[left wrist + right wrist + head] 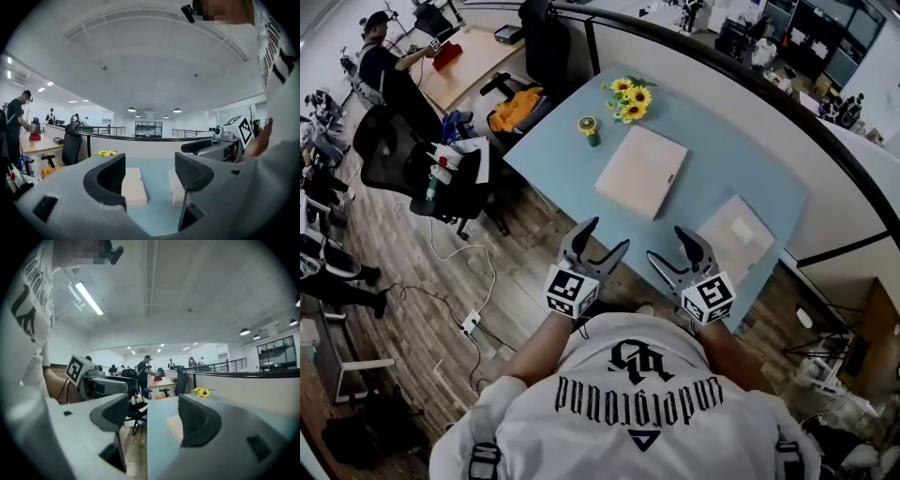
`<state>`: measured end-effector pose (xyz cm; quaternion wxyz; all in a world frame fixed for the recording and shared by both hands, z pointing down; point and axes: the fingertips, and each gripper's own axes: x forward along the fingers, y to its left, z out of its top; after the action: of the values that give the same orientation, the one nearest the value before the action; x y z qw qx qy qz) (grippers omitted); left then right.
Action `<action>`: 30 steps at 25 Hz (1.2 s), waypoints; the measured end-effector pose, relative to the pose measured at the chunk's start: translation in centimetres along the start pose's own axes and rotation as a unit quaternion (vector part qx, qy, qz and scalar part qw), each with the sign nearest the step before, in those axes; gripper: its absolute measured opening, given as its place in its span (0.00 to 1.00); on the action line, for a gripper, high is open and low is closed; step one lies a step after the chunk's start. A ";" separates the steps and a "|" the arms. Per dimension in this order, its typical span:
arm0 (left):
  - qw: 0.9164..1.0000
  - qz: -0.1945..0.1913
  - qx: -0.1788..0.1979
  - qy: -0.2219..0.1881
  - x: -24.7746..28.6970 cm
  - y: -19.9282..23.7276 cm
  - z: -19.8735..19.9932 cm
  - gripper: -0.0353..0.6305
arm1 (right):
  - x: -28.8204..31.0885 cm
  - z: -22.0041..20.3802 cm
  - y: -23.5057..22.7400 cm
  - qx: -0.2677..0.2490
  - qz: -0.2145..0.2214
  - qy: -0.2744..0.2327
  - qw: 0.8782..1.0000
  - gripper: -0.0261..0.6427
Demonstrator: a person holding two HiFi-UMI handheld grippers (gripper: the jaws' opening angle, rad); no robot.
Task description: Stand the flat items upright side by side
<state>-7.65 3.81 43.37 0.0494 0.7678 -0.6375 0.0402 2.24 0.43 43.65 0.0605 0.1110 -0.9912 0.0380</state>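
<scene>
Approach step, nothing stood up yet. The left box (pixel 642 172) and right box (pixel 736 234) lie flat, well apart, on the blue table (pixel 553 155). The left gripper (pixel 605 236) and right gripper (pixel 667 244) hover at its near edge, jaws spread and empty. Next, probably grip 1 box's edge and tip it upright.

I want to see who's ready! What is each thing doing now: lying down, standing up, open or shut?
left tongs: open, nothing between them.
right tongs: open, nothing between them.
pink flat box: lying flat on the table.
pale flat box: lying flat, by the table's near edge.
small jar: standing upright.
</scene>
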 end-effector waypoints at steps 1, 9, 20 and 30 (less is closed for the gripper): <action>1.000 -0.006 0.000 0.000 0.9 -0.1 0.0 0.56 | -0.2 -0.2 -0.6 0.002 -0.005 0.002 1.000 0.54; 0.998 -0.057 0.007 0.024 7.5 0.7 0.0 0.57 | -0.6 -0.8 -5.6 0.033 -0.056 0.014 0.998 0.54; 0.991 -0.110 -0.009 0.070 16.3 7.3 -1.4 0.58 | 5.1 -2.6 -13.7 0.100 -0.118 0.055 0.986 0.55; 0.971 -0.147 -0.055 0.182 22.8 15.7 -8.1 0.59 | 13.0 -8.3 -19.5 0.179 -0.159 0.134 0.962 0.56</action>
<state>-18.88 -20.22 54.65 0.2124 0.8289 -0.4993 0.1363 -5.01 -20.62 54.71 0.1772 0.2698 -0.9206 0.2198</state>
